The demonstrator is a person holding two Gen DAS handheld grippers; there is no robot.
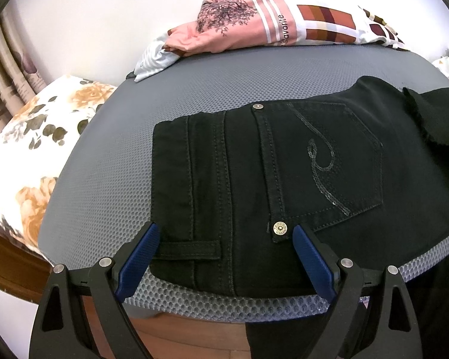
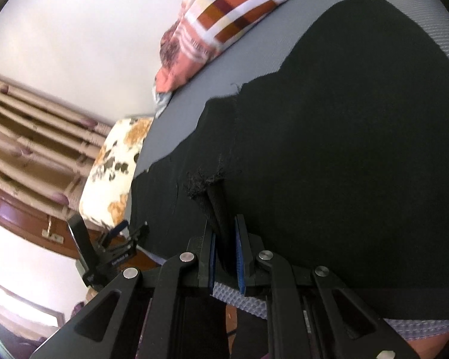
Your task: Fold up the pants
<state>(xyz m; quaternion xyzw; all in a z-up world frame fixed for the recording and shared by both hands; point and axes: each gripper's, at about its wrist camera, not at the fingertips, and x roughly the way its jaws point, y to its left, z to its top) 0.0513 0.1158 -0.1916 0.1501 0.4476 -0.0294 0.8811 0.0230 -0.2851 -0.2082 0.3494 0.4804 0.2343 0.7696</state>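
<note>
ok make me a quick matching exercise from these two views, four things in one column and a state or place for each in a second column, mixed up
Things:
1. left gripper
2. right gripper
3. black pants
4. patterned pillow

States or places:
A. lying at the far side of the grey mat
B. fingers spread wide, nothing pinched
C. spread flat, back pocket facing up
D. fingers closed on a frayed hem of black cloth

Pairs: 1-B, 2-D, 3-C, 4-A
</note>
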